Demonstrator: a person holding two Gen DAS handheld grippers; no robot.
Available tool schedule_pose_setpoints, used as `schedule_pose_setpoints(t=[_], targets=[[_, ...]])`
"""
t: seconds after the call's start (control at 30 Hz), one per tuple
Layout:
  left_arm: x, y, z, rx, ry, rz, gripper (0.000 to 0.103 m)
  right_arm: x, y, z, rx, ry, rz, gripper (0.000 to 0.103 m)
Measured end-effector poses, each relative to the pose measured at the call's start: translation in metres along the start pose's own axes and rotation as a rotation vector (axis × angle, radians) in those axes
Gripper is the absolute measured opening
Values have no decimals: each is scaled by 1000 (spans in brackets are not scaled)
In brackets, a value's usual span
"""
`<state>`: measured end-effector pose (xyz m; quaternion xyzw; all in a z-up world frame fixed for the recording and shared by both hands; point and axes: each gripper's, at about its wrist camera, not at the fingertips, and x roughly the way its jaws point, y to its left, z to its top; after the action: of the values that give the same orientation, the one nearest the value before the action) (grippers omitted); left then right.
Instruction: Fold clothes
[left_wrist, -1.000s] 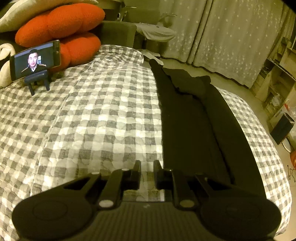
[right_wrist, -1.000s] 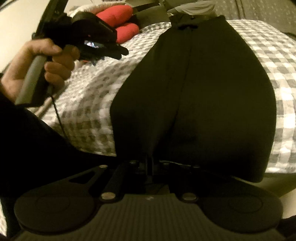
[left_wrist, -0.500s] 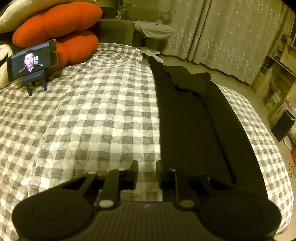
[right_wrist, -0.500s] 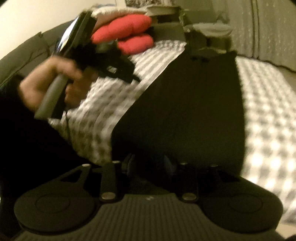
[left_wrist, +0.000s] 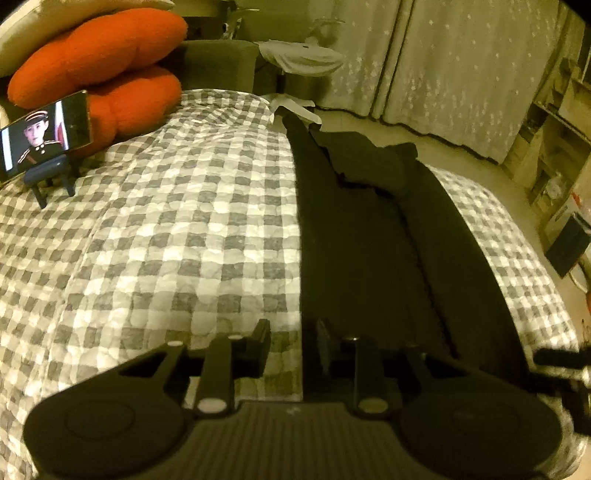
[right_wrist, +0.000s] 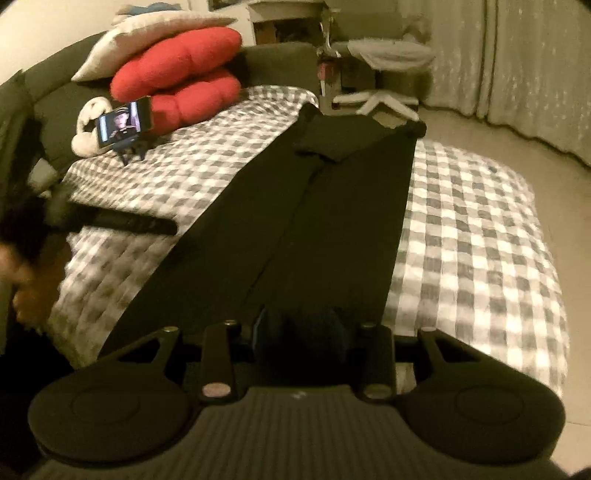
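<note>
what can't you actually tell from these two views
- Right wrist view: hand and left gripper are smeared by motion blur and cut by the frame's left edge.
- Right wrist view: near end of the black garment is hidden behind the right gripper.
- Left wrist view: left gripper, jaws opening, hides the bedspread beneath.

Two fisheye wrist views, each looking forward and down along its own gripper's fingers, low over a checked bed (left_wrist: 177, 236). The left view sits over the bedspread beside the dark garment (left_wrist: 369, 258); the right view looks along the garment (right_wrist: 314, 221). Both share the garment, red cushions (left_wrist: 99, 74) and phone (right_wrist: 123, 125).
</note>
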<state>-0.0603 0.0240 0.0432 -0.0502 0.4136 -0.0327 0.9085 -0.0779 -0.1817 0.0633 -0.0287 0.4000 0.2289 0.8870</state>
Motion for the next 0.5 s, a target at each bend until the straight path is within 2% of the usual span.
schedule_pose_setpoints(t=[0.17,0.3,0.4,0.5], targets=[[13,-4,-3,20,28,26,30,25,-13,16,-42,41,-19,41],[18,-8,-5,63,27,46,35,45,-22,16,-48,97,1,41],[18,-8,-3,65,31,50,36,44,-21,21,-93,80,19,41],[19,-6,3,39,46,40,36,47,-35,28,-38,69,20,41]])
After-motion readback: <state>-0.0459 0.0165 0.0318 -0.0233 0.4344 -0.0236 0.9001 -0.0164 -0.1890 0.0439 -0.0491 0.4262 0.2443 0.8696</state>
